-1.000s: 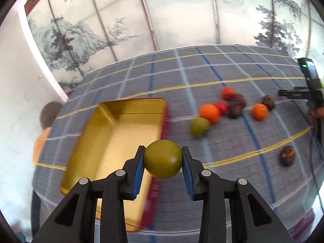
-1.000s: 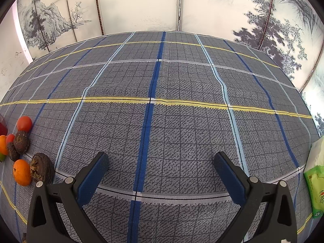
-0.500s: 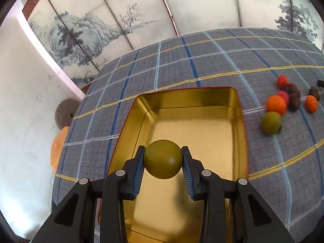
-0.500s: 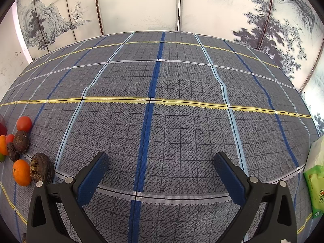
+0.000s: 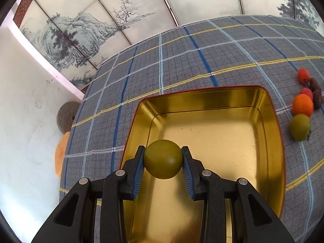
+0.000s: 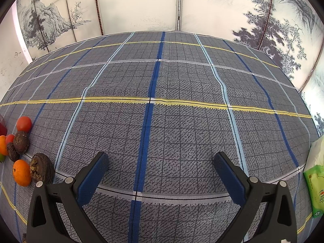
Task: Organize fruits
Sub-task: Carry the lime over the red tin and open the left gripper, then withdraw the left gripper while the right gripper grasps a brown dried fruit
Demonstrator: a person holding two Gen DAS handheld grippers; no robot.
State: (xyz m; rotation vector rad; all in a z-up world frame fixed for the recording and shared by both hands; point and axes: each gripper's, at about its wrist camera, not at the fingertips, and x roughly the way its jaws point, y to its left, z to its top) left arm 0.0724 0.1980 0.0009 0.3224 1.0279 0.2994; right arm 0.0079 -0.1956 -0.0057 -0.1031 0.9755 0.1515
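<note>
My left gripper [image 5: 163, 162] is shut on a green fruit [image 5: 163, 159] and holds it above the near part of an open gold tin [image 5: 218, 133] with a red outside. More fruit lies right of the tin: a green fruit [image 5: 299, 127], an orange [image 5: 303, 104], red ones [image 5: 303, 76] and dark wrinkled ones [image 5: 316, 85]. My right gripper [image 6: 161, 162] is open and empty above bare cloth. The fruit cluster shows at the left edge of the right wrist view: an orange [image 6: 21, 172], a dark wrinkled fruit [image 6: 41, 169], a red fruit [image 6: 23, 123].
A grey plaid cloth [image 6: 162, 121] covers the table. A painted folding screen [image 6: 141, 4] stands behind it. A green packet [image 6: 314, 184] lies at the right table edge. Left of the table edge are a round brown cushion [image 5: 65, 116] and an orange one [image 5: 60, 156].
My left gripper has carried the green fruit leftward from beside the tin's right rim to above the tin's inside. The right gripper has not moved.
</note>
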